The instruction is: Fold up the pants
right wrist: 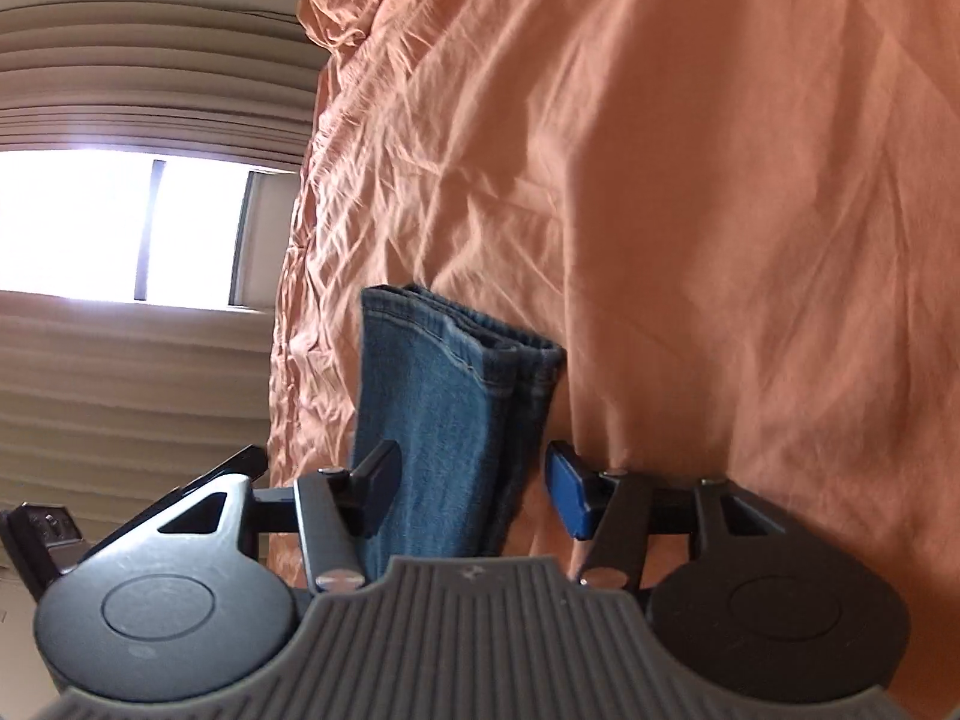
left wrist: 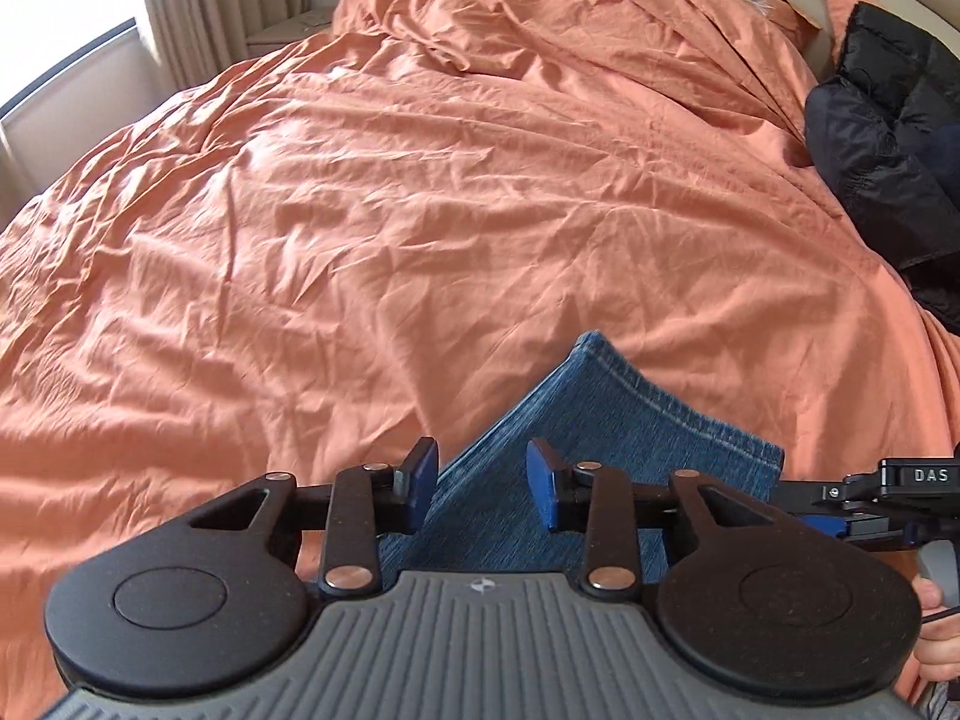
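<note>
The blue denim pants (left wrist: 594,420) lie on the orange bedspread (left wrist: 390,210), their hemmed leg ends pointing away from me. My left gripper (left wrist: 482,483) is open, its blue pads on either side of the denim, just above it. In the right wrist view the stacked leg ends (right wrist: 456,396) pass between the fingers of my right gripper (right wrist: 474,492), which is open; the left pad is next to the cloth and the right blue pad (right wrist: 567,495) stands apart from it. The right gripper's body (left wrist: 900,480) shows at the right edge of the left wrist view.
A black puffy jacket (left wrist: 888,138) lies at the bed's right side. Rumpled bedding and a pillow (left wrist: 600,6) sit at the far end. Beige curtains (right wrist: 120,372) and a bright window (right wrist: 72,222) stand beyond the bed's left edge.
</note>
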Available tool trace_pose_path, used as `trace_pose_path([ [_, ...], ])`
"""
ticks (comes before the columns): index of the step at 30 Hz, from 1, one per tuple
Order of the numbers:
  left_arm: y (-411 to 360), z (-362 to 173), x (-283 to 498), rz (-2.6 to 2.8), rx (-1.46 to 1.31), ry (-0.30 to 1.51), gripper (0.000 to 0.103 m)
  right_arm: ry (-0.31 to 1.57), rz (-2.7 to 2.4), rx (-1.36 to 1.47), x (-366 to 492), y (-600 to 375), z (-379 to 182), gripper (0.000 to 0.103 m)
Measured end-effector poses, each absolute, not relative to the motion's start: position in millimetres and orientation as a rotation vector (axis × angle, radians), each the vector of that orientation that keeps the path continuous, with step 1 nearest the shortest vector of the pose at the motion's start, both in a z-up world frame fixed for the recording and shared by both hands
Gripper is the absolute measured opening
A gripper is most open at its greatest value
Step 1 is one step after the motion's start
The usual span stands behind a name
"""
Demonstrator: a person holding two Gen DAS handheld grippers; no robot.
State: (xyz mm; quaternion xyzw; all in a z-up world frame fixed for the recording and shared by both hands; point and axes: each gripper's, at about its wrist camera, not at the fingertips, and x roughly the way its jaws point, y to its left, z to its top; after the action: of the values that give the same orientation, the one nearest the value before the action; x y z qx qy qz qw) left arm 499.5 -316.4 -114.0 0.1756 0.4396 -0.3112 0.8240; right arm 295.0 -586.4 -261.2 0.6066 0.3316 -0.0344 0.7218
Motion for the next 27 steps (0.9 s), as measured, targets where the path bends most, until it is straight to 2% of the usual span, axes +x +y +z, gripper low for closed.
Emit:
trace_pose_path([
  [3,-293,-118,496,-0.622,0.316,1.002,0.037,0.728,-0.050,1.360,303,-592,-267,0.049],
  [5,-278,-124,491,-0.590,0.305,1.019,0.036,0.727,-0.054,1.366,310,-596,-273,0.046],
  [9,-245,-139,479,-0.555,0.245,1.065,0.033,0.726,-0.091,1.392,318,-601,-283,0.020],
  [13,-216,-150,460,-0.516,0.251,1.062,0.024,0.699,-0.086,1.377,316,-602,-278,0.012],
  [15,-206,-157,450,-0.493,0.304,1.035,0.012,0.698,-0.089,1.305,316,-599,-268,0.010],
  [27,-188,-205,495,-0.332,0.364,0.996,0.003,0.652,-0.093,1.014,322,-576,-229,0.009],
])
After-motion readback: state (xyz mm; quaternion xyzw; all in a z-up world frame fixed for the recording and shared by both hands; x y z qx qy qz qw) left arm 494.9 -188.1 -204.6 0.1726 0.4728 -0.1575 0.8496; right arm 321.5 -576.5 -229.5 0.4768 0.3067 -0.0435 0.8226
